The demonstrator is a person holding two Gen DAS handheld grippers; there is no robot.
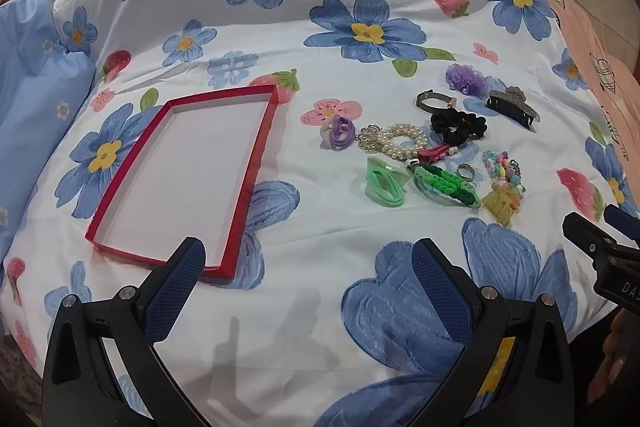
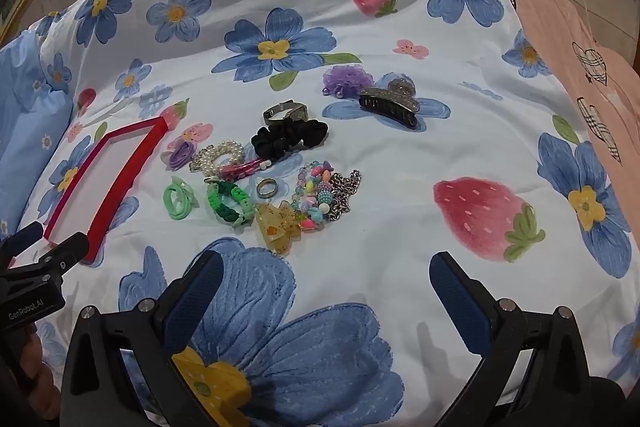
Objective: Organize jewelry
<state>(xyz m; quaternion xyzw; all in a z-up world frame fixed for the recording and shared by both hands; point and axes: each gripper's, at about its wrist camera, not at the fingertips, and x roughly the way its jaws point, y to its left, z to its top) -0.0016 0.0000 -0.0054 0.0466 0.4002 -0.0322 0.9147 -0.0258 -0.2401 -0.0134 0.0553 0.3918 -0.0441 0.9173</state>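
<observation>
Left gripper [image 1: 308,259]: your jaws stand wide and empty, hovering over the near corner of the red tray [image 1: 256,147].
Right gripper [image 2: 326,275]: you hold it just as wide, nothing between the pads, above bare bedsheet [image 2: 400,155].
Jewelry: the pearl bracelet [image 2: 220,157], ring [image 2: 267,187] and black scrunchie [image 2: 290,137] lie clustered beside the tray.
Why: the tray looks empty, likely waiting for the pieces.

White lettering "GenRobot.AI" stood on the black plastic body of the left gripper [image 2: 30,311], seen at the right wrist view's left edge. The black plastic body of the right gripper [image 1: 624,287] bore partial white letters, "DA", cut off at the frame edge.
</observation>
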